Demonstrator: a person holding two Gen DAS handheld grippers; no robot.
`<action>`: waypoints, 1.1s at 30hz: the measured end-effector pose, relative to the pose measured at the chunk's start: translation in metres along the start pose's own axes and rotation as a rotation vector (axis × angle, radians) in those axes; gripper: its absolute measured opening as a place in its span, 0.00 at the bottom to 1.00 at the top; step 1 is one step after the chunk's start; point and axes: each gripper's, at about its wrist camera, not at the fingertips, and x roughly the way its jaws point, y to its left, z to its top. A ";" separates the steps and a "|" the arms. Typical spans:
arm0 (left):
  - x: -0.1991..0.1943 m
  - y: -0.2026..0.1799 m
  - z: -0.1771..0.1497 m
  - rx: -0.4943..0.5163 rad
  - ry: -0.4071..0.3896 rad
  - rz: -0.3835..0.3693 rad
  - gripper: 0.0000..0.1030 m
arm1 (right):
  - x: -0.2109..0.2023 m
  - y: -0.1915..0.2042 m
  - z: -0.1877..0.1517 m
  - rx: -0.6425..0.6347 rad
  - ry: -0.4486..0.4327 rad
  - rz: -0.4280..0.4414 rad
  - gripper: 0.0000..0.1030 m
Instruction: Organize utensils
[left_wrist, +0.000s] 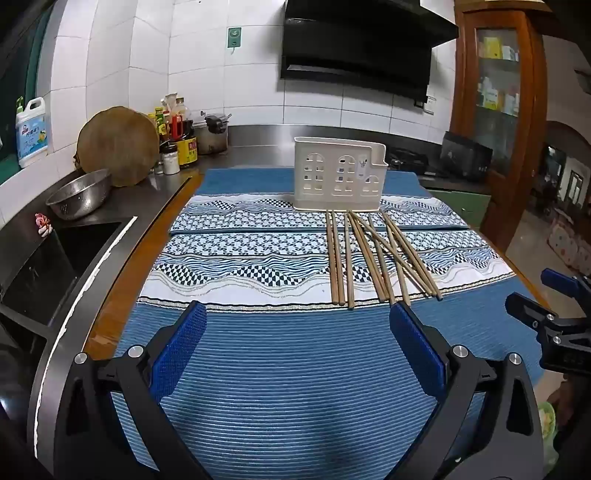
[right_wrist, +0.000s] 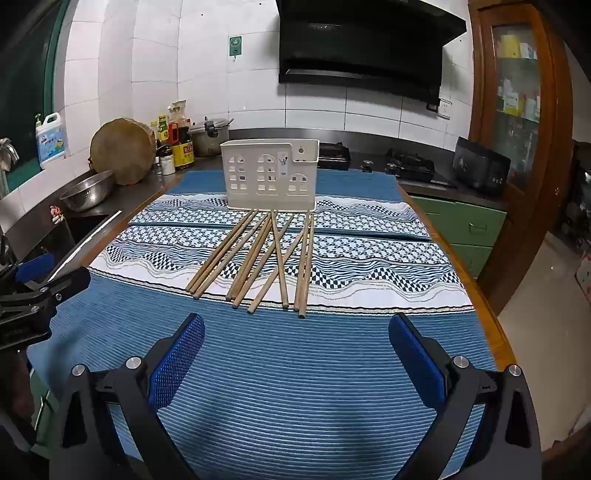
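Observation:
Several wooden chopsticks (left_wrist: 373, 254) lie fanned on the patterned blue and white cloth (left_wrist: 236, 258), tips toward a cream plastic utensil holder (left_wrist: 340, 173) standing upright behind them. In the right wrist view the chopsticks (right_wrist: 258, 258) and holder (right_wrist: 271, 175) sit straight ahead. My left gripper (left_wrist: 297, 314) is open and empty, hovering over the blue mat just short of the chopsticks' near ends. My right gripper (right_wrist: 295, 325) is open and empty, also short of the chopsticks. Each gripper shows at the other view's edge: the right one (left_wrist: 532, 295), the left one (right_wrist: 51, 273).
A sink (left_wrist: 55, 266) and metal colander (left_wrist: 79, 197) lie to the left. A round wooden board (left_wrist: 118, 144), bottles and a pot (left_wrist: 210, 138) stand at the back left. A gas hob (right_wrist: 410, 166) and black appliance (right_wrist: 480, 168) are at the back right. The table edge (right_wrist: 491, 302) drops off right.

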 end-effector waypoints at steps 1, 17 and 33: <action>0.000 0.000 0.000 0.001 -0.001 0.002 0.95 | 0.000 0.000 0.000 -0.001 0.001 -0.001 0.94; -0.003 -0.006 0.001 0.023 -0.031 0.026 0.95 | -0.002 0.001 0.000 -0.003 0.004 0.000 0.94; -0.006 -0.002 0.005 0.024 -0.040 0.035 0.95 | -0.001 0.004 0.002 -0.014 0.009 0.003 0.94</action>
